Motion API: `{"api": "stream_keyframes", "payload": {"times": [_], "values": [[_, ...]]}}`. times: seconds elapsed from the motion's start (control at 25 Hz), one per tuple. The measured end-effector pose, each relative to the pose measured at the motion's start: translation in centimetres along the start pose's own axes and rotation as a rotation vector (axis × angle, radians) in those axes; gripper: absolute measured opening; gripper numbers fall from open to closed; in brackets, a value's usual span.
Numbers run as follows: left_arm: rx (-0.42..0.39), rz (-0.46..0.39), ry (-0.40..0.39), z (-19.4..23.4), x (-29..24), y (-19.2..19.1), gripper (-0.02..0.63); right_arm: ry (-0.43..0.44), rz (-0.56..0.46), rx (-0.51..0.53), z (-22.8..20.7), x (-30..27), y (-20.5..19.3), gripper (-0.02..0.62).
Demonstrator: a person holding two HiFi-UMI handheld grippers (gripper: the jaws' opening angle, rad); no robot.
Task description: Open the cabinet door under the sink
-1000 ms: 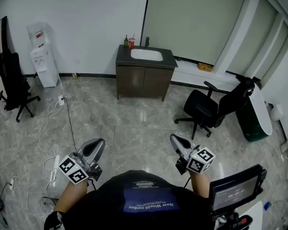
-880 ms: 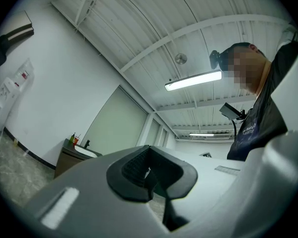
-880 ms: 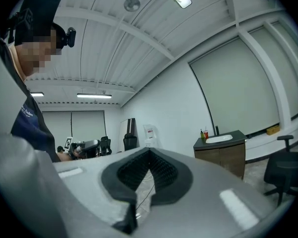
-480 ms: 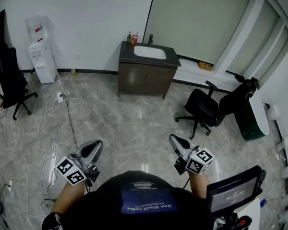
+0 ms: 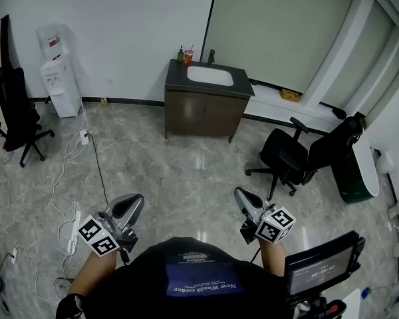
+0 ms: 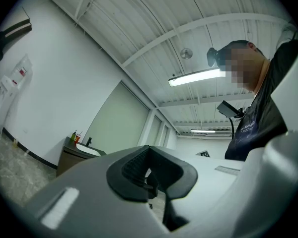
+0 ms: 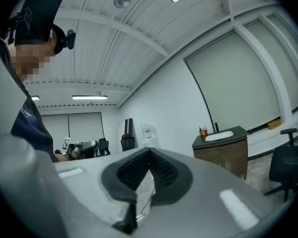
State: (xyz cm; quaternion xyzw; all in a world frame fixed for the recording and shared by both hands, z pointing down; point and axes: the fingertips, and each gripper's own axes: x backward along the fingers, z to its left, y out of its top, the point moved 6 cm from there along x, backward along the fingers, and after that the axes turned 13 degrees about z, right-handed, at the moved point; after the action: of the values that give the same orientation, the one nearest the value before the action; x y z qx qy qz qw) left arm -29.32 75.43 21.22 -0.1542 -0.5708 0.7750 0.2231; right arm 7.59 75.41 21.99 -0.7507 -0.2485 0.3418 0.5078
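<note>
You hold both forearms low before your body, left tongs (image 5: 134, 202) and right tongs (image 5: 242, 195) pointing forward, both squeezed closed, holding nothing. The cabinet (image 5: 203, 115) under the sink (image 5: 209, 76) stands well ahead against the wall, doors closed.

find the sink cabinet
Head view, top centre: the sink cabinet stands against the far wall, water dispenser to its left, office chair to its right.

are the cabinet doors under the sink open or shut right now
Shut. Both cabinet doors sit flush with the front below the sink, with only a thin seam between them and no interior showing.
</note>
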Motion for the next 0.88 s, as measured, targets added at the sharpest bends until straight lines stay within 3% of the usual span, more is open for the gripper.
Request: {"api": "stream_keyframes", "payload": {"times": [0.36, 0.68, 0.88], "values": [[-0.017, -0.052, 0.069, -0.5, -10.8, 2.0, 0.000, 0.087, -0.005, 0.043, -11.7, -0.2, 5.2, 0.000], [-0.005, -0.027, 0.064, -1.1, -18.4, 0.9, 0.000, 0.107, 0.025, 0.097, -17.9, 0.2, 5.1, 0.000], [-0.011, 0.007, 0.051, -0.3, -20.8, 1.2, 0.000, 0.094, 0.021, 0.073, -20.3, 0.1, 4.8, 0.000]]}}
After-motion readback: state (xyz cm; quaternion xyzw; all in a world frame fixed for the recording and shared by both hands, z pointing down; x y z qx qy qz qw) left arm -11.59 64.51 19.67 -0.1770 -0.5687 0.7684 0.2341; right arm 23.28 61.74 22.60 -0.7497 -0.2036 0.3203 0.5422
